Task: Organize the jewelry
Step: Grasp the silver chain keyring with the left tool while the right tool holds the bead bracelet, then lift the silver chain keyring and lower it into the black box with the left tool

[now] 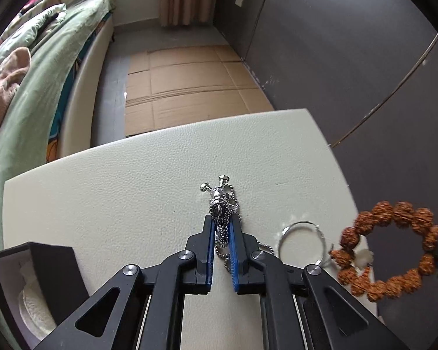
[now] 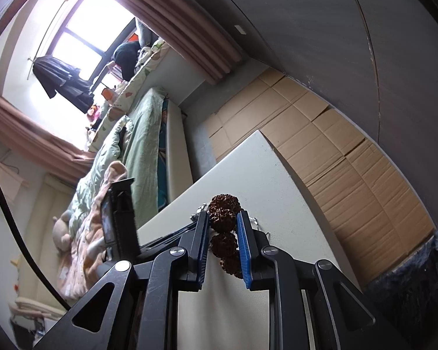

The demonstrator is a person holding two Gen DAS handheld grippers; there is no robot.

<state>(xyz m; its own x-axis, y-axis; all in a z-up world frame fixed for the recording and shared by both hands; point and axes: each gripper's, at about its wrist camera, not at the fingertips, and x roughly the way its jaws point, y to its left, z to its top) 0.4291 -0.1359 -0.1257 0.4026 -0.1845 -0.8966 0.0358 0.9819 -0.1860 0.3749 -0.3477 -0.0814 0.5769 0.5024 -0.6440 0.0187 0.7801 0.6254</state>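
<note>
Silver pendant (image 1: 220, 213) shows only in left view

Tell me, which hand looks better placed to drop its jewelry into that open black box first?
Probably the left. The left gripper is shut on the silver pendant necklace, and the open black box sits close on its left. The right gripper holds the brown bead bracelet farther away.

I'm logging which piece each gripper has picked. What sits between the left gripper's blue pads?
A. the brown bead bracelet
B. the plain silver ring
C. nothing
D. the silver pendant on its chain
D: in the left wrist view the left gripper has its pads closed on the silver pendant, while the bead bracelet and silver ring lie off to the side.
</note>
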